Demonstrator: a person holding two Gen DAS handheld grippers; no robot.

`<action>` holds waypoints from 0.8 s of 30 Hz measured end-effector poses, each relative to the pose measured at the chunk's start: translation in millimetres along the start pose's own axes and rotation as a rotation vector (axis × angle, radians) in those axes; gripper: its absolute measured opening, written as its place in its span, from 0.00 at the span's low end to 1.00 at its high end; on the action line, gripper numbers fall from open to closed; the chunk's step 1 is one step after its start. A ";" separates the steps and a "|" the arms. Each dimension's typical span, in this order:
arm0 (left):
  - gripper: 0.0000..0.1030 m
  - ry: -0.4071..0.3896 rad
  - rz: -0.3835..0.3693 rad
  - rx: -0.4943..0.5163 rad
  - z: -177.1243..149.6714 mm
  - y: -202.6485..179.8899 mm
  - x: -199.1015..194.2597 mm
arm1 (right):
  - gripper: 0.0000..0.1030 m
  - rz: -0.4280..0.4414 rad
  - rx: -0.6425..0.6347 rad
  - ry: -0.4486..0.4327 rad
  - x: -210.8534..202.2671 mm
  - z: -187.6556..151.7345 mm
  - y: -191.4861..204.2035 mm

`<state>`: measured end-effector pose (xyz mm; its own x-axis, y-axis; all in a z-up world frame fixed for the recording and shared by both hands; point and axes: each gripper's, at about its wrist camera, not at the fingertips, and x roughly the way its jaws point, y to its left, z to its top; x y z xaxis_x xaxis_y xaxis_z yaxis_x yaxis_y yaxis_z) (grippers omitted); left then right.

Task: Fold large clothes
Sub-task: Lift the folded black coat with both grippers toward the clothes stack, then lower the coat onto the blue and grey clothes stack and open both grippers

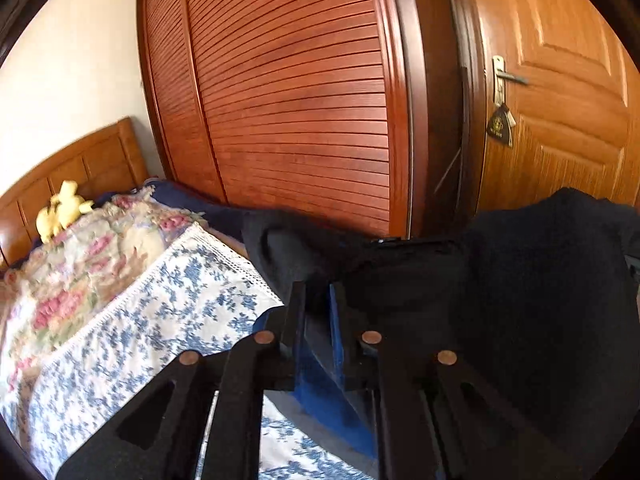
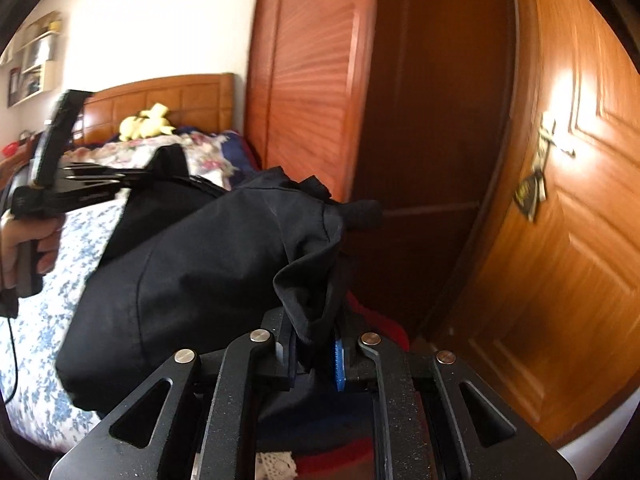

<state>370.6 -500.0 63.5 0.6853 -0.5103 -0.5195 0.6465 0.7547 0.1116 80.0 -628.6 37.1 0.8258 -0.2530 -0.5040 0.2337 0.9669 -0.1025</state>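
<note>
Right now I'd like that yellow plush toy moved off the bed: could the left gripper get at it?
Probably not: the left gripper is shut on the black garment, and the yellow plush toy sits far off by the headboard.

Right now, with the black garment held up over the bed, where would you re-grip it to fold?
Both the left gripper and right gripper are clamped on bunched edges of the black garment. I would probably lay it on the bed first, then pinch a flat corner from above, since the slack sagging middle offers no clean edge.
</note>
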 end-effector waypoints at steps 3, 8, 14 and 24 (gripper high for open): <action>0.21 0.019 -0.041 0.005 -5.0 -0.3 -10.4 | 0.38 -0.022 0.014 0.024 0.5 -6.5 -3.8; 0.29 -0.015 -0.081 0.002 -25.1 -1.3 -44.3 | 0.60 -0.061 0.006 -0.040 -21.6 2.2 -6.0; 0.40 -0.028 -0.106 -0.063 -66.1 8.0 -83.6 | 0.61 0.021 -0.048 -0.114 -30.5 27.4 18.7; 0.53 -0.074 -0.100 -0.086 -104.5 14.0 -136.2 | 0.61 0.107 -0.038 0.005 24.4 34.8 41.1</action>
<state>251.3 -376.8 47.2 0.6435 -0.6117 -0.4601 0.6842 0.7292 -0.0124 127.6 -596.1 50.4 0.8425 -0.1479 -0.5180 0.1242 0.9890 -0.0805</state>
